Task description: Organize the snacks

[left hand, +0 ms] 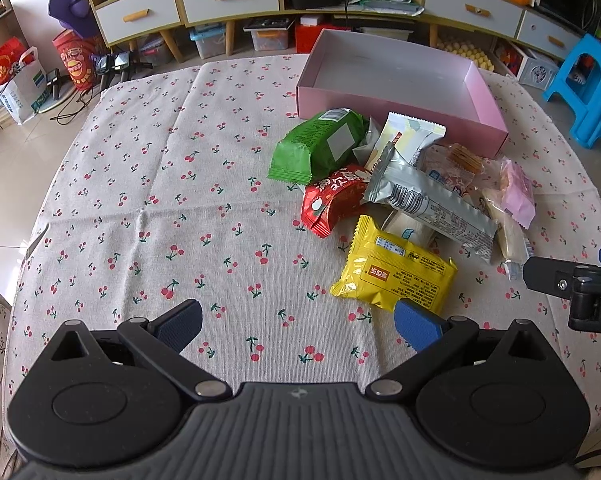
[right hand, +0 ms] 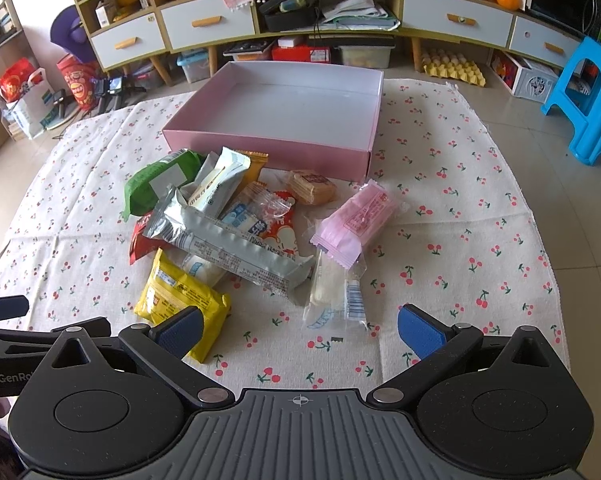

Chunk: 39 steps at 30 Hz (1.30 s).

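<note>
Left wrist view: left hand-held gripper (left hand: 298, 322) was spread wide, holding nothing, hovering over the cherry-print cloth on the bench (left hand: 160, 200). Its right blue pad (left hand: 414, 326) sat just beside the near corner of the yellow crinkled plastic snack packet (left hand: 396, 270); contact not resolvable. Rest of the snack pile lay ahead and to the right: green foil packet (left hand: 318, 146), red foil packet (left hand: 334, 200), long silver foil bar wrapper (left hand: 432, 202) lying across the others. Shallow pink cardboard box (left hand: 392, 120) stood behind the pile, open, nothing inside. Tip of the right hand-held gripper (left hand: 572, 284) poked in from the right edge.

Right wrist view: right hand-held gripper (right hand: 300, 330) was also wide and empty, low over the cloth. The pile was ahead and left of centre. Clear plastic sachet holding a pale bar (right hand: 328, 292) lay just beyond the gap between the fingers. Pink plastic wrapped snack (right hand: 358, 220) rested further ahead, overlapping that sachet's far end. Yellow packet sat by the left pad (right hand: 178, 332), partly behind it. Pink box stayed beyond the pile, empty.
</note>
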Available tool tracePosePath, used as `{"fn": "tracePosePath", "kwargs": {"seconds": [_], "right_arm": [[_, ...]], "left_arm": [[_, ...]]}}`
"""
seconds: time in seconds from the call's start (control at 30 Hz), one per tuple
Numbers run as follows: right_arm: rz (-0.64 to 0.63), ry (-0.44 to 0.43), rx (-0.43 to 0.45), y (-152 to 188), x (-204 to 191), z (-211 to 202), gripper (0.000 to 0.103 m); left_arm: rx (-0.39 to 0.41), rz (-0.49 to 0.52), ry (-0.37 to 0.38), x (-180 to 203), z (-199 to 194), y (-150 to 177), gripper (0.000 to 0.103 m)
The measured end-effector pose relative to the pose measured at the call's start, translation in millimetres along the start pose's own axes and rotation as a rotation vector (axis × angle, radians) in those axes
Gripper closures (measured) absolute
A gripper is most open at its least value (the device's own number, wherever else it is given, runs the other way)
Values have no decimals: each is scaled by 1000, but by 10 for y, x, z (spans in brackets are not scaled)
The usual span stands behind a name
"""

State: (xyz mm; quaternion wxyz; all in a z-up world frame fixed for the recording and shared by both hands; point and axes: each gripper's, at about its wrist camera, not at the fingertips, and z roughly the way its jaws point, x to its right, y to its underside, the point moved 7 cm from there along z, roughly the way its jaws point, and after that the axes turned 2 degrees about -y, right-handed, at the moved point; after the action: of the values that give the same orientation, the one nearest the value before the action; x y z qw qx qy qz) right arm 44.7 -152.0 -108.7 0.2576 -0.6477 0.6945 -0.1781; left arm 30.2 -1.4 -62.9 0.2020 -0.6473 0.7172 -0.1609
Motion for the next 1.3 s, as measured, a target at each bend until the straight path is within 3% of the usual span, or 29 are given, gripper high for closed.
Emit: {"fn": "tracePosePath", "kwargs": {"seconds": [1.3], "right_arm": [[-3, -2, -17, 16, -9, 7, 0]], "left_arm": [[-17, -3, -7, -32, 54, 6, 0]]}}
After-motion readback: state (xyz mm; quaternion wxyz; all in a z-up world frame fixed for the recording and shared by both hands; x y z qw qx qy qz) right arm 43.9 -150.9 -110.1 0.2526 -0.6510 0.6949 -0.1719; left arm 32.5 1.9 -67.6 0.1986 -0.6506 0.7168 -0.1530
